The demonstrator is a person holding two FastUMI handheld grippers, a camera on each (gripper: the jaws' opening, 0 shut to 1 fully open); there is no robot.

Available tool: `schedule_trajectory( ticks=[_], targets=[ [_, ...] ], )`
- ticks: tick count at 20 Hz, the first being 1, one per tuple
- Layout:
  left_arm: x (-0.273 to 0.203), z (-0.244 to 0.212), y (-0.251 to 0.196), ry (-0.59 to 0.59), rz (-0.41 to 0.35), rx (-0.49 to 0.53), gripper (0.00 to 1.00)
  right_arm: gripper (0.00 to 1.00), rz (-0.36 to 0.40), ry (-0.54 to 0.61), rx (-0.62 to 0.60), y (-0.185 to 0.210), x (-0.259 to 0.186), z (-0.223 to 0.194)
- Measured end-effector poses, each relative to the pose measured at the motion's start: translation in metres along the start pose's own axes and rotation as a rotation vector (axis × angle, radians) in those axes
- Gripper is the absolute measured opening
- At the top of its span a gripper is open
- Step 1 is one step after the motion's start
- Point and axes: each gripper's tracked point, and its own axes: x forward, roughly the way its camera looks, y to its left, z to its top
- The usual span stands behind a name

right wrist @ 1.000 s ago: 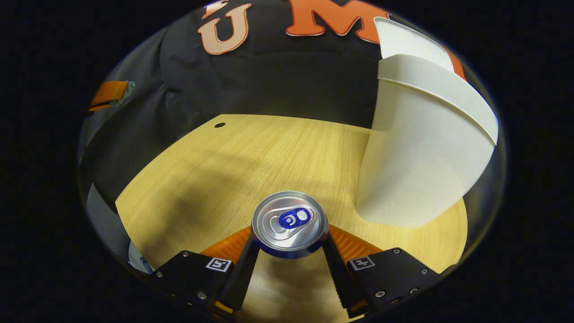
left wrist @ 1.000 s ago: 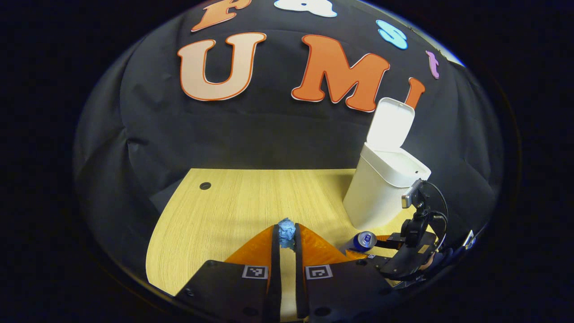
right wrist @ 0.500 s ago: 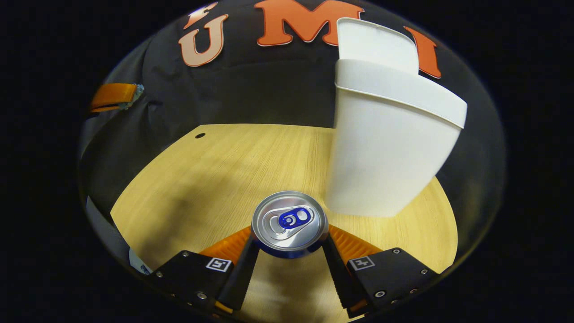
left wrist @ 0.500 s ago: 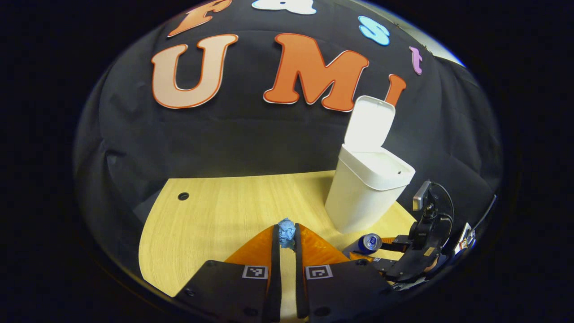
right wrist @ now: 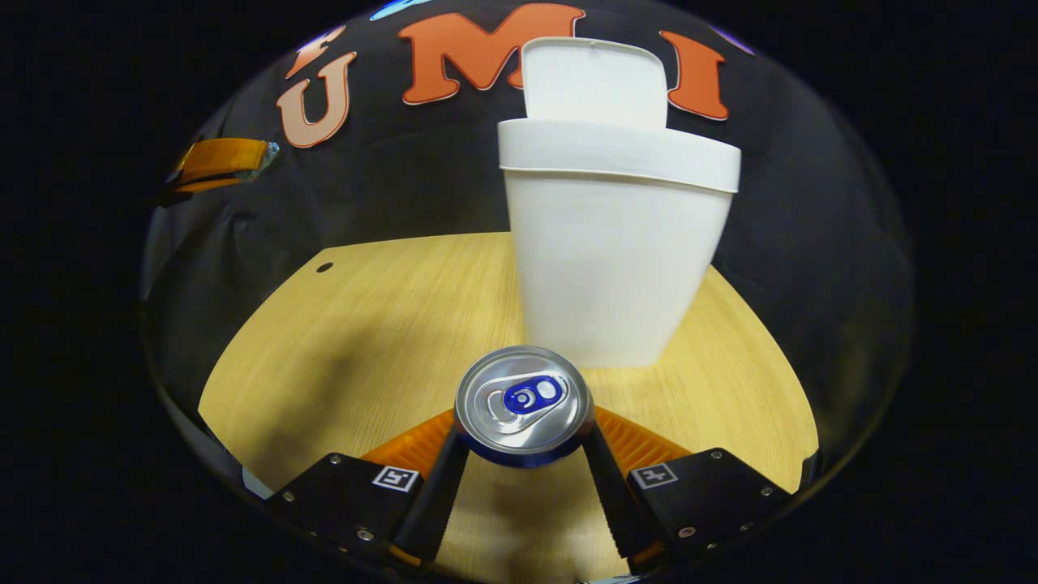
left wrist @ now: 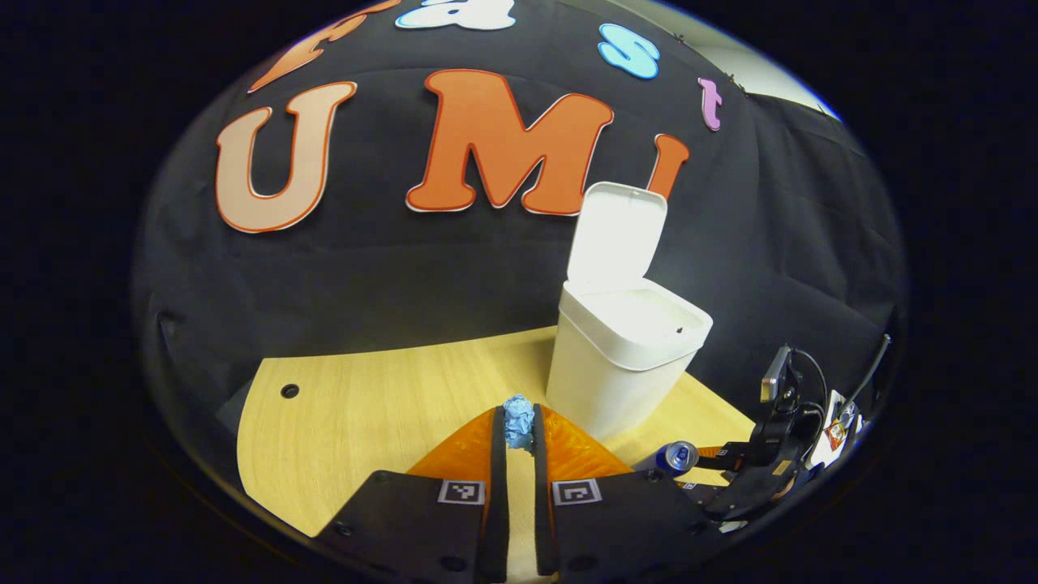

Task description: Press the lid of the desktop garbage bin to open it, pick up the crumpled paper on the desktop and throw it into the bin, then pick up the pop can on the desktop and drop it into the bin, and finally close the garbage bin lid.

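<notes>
Wooden desktop (left wrist: 357, 405) with a pale, straight grain, a rounded front edge and a small dark hole (left wrist: 289, 391) near its far left corner; it bears the one container in the scene. In the right gripper view the same surface (right wrist: 340, 341) spreads beneath both the bin and the held can.

White desktop garbage bin (left wrist: 616, 365), standing upright toward the far right of the desktop. Its body tapers downward below a broader collar. The bin's lid (left wrist: 616, 235) is swung up and stands nearly vertical behind the mouth, so the opening is uncovered. From the left gripper view the interior reads only as a pale, shaded hollow; what it contains cannot be told. In the right gripper view the bin (right wrist: 612, 259) faces the camera squarely with the lid (right wrist: 596, 81) rising behind its collar, and the inside is hidden by the front wall.

Right gripper (right wrist: 523, 442), both fingers pressed against opposite sides of the pop can (right wrist: 523, 401), which is held off the desktop, just in front of the bin, its silver top and blue tab toward the camera. In the left gripper view this gripper (left wrist: 730, 466) and can (left wrist: 675, 457) appear at lower right, beside the bin's base.

Left gripper (left wrist: 517, 434), fingers drawn close and pinching the crumpled paper (left wrist: 517, 422), a small blue wad at their tips, raised above the desktop left of the bin.
</notes>
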Motion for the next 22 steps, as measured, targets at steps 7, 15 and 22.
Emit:
schedule_trajectory(
  ticks=[7,15,22],
  targets=[
    [0.030,0.026,-0.047,-0.038,-0.091,0.057,0.17,0.80,-0.065,-0.002,0.074,-0.036,-0.018,-0.016],
    [0.069,0.046,-0.095,-0.074,-0.168,0.102,0.17,0.80,-0.141,-0.013,0.152,-0.083,-0.032,-0.023],
    [0.121,0.059,-0.125,-0.096,-0.199,0.150,0.17,0.80,-0.170,-0.002,0.204,-0.116,-0.034,-0.029]
  ],
)
